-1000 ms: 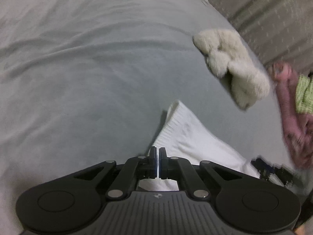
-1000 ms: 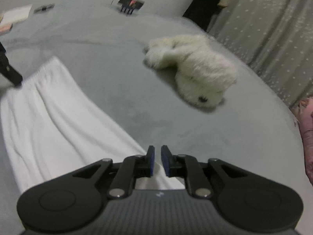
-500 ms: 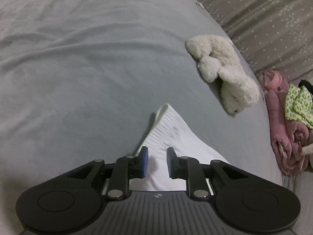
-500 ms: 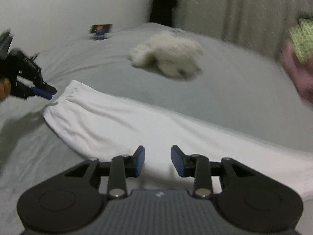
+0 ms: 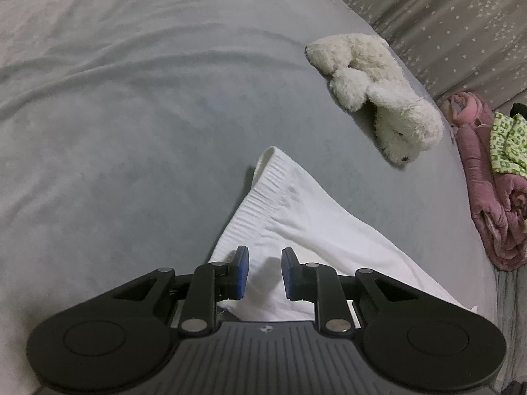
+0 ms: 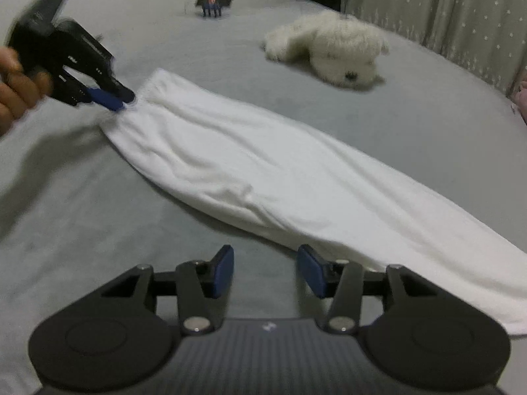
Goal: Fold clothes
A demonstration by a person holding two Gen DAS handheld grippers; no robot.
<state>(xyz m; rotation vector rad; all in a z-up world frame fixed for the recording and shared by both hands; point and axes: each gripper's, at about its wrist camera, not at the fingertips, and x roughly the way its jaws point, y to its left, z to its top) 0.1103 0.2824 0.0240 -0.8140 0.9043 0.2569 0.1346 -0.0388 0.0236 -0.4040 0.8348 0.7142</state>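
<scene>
A long white garment (image 6: pixel 263 171) lies flat across the grey bed (image 6: pixel 98 214), folded lengthwise, its ribbed waistband end (image 5: pixel 273 177) pointing away in the left wrist view. My left gripper (image 5: pixel 263 271) is open just over the waistband corner; cloth shows below the gap, but the pads do not press it. The right wrist view shows that same gripper (image 6: pixel 112 100) at the garment's left end, in a person's hand (image 6: pixel 16 89). My right gripper (image 6: pixel 265 270) hangs over bare sheet at the garment's near edge, jaws opening, nothing between them.
A white plush dog (image 5: pixel 378 89) lies on the bed beyond the garment. A pile of pink clothes (image 5: pixel 494 204) with a green patterned piece (image 5: pixel 507 144) sits off the bed's right edge. A starred curtain (image 5: pixel 461 26) hangs behind. A small dark object (image 6: pixel 214 3) lies at the far end.
The left jaws went from shut to parted and let go of the waistband. The right gripper swung off the garment onto bare sheet, and its jaws widened.
</scene>
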